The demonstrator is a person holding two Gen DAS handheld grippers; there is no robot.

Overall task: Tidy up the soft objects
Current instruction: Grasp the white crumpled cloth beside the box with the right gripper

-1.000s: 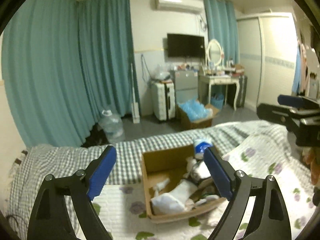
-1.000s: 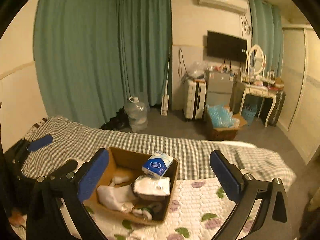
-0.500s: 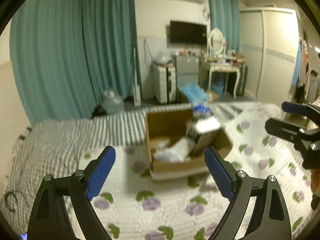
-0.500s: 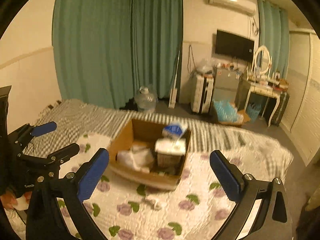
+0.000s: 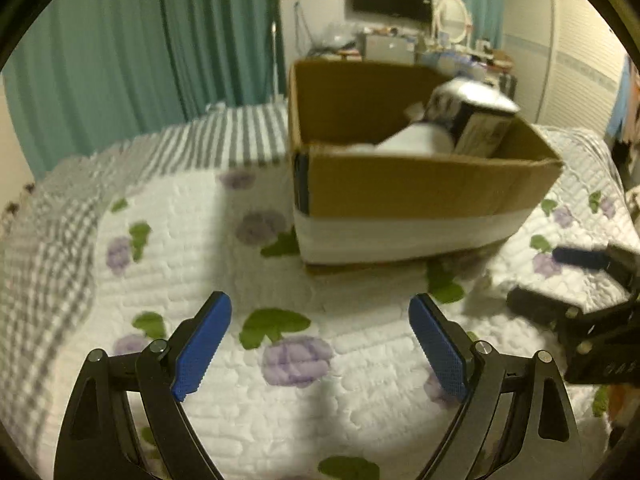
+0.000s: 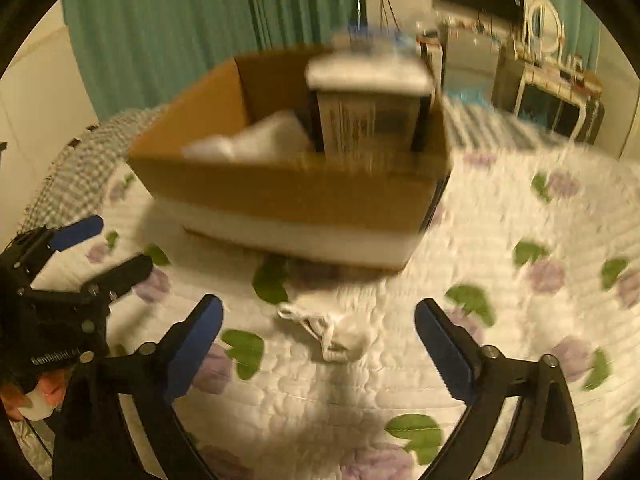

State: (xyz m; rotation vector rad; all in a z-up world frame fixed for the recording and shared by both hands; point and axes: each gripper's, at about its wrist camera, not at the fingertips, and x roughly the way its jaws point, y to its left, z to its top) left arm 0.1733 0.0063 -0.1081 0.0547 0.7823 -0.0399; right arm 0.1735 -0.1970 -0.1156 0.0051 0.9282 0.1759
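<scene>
- The left gripper (image 5: 320, 340) is hovering low over the floral quilt (image 5: 192, 240) of the bed, its jaws spread wide and holding nothing.
- A small white cloth item (image 6: 340, 334), possibly a sock, is lying crumpled on the quilt just in front of the cardboard box (image 6: 296, 196), between the blue pads of the right gripper (image 6: 318, 338).
- The item is looking light, limp and unbreakable; a pinch across its bunched middle is likely holding best, since the loose corded end may be slipping free.
- The box is sitting near, already carrying white soft goods and 1 upright package (image 6: 368, 120); its front wall is the edge to clear on any lift.
- The right gripper is reaching with jaws spread and empty, with open quilt lying to its right for manoeuvre and the left gripper crowding its other side.
</scene>
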